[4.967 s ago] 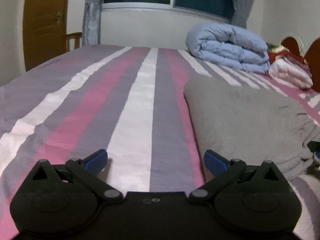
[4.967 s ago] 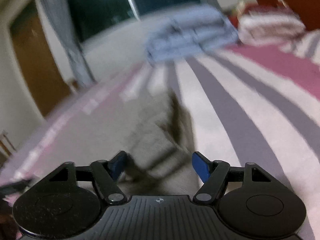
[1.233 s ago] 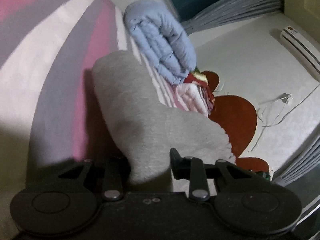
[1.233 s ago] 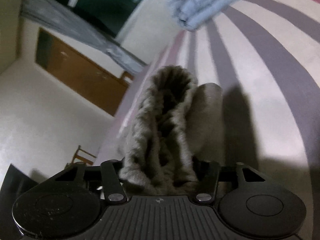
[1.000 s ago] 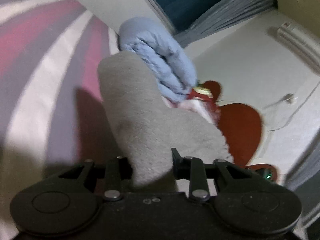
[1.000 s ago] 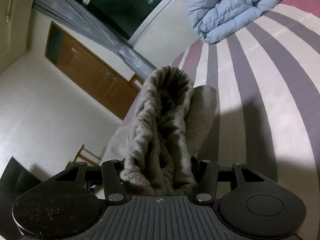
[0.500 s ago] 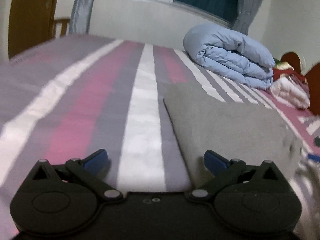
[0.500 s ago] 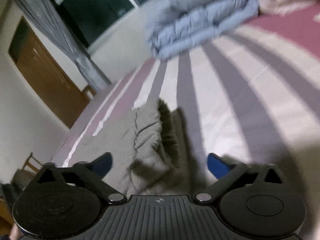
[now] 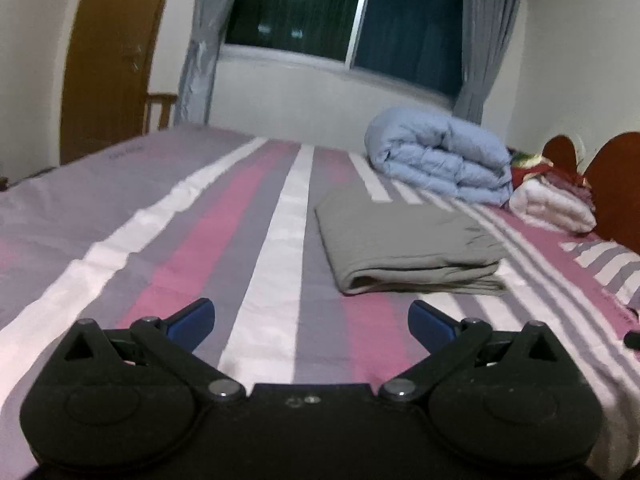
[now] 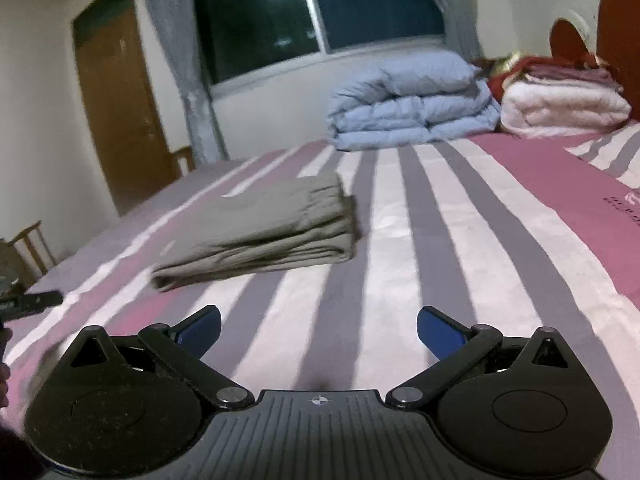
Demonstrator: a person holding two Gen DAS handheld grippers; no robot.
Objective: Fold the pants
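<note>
The grey soft-fabric pants (image 9: 404, 240) (image 10: 272, 228) lie folded into a flat, layered rectangle on the bed's pink, grey and white striped sheet (image 9: 264, 280) (image 10: 460, 240), with a rolled pale-blue quilt (image 9: 440, 160) (image 10: 412, 100) and a stack of white and red bedding (image 10: 560, 104) farther back near the dark wooden headboard (image 9: 616, 184). The left gripper (image 9: 311, 318) and the right gripper (image 10: 319, 326), black with blue pads, both hover over bare sheet well short of the pants, jaws spread wide and empty.

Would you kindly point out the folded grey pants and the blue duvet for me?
folded grey pants (image 9: 404, 236), left wrist view, flat top layer.
blue duvet (image 10: 412, 100), right wrist view, middle of the folded side.
</note>
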